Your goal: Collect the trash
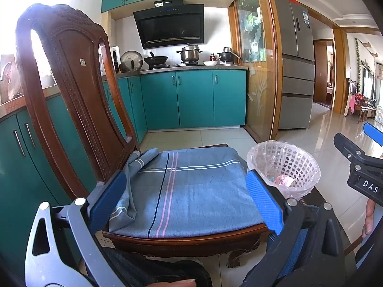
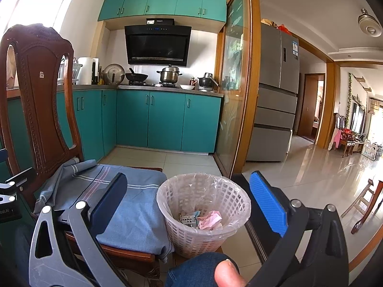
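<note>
A white mesh wastebasket point(image 2: 203, 212) lined with a clear bag stands on the floor right of a wooden chair point(image 2: 36, 110). Crumpled pink paper point(image 2: 210, 218) and a small printed wrapper point(image 2: 189, 220) lie inside it. The basket also shows in the left wrist view point(image 1: 284, 165). My left gripper point(image 1: 186, 201) is open and empty above the chair's blue striped cloth point(image 1: 191, 191). My right gripper point(image 2: 189, 203) is open and empty, held above and in front of the basket. The right gripper also shows at the right edge of the left wrist view point(image 1: 359, 160).
Teal kitchen cabinets point(image 2: 165, 119) with a stove, pots and a hood stand behind. A glass sliding door point(image 2: 234, 95) and a grey fridge point(image 2: 275, 95) are on the right. Glossy tile floor point(image 2: 311, 179) leads to a living room. The person's knee point(image 2: 198, 270) is below.
</note>
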Tool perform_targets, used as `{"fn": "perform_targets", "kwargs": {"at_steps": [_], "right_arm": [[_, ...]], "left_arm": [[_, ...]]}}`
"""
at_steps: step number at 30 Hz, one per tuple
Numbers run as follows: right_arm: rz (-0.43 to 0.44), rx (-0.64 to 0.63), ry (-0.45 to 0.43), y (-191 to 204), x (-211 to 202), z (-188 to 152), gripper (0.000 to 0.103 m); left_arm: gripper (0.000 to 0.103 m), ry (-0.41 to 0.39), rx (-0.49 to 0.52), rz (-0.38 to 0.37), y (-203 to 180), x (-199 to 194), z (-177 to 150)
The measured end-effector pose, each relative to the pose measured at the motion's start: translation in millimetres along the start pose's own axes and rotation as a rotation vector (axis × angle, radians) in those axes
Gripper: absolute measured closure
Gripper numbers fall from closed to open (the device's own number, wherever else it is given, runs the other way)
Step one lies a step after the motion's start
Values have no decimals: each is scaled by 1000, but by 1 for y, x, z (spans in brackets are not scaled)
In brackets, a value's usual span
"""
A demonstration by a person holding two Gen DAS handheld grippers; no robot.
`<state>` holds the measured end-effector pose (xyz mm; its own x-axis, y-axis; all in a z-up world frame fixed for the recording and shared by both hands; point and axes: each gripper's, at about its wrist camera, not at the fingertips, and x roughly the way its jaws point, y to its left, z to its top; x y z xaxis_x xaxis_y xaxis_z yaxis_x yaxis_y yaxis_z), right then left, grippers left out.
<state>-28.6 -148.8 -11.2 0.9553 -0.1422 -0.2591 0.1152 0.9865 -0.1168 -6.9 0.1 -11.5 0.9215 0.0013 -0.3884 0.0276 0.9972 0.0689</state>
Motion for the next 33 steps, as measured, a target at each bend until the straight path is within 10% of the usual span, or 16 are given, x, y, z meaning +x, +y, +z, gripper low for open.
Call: {"fn": "perform_targets", "kwargs": {"at_steps": [33], "right_arm": [[1,-8,8,2,6,4,3]], "left_arm": [[3,15,1,-8,-4,4,0]]}}
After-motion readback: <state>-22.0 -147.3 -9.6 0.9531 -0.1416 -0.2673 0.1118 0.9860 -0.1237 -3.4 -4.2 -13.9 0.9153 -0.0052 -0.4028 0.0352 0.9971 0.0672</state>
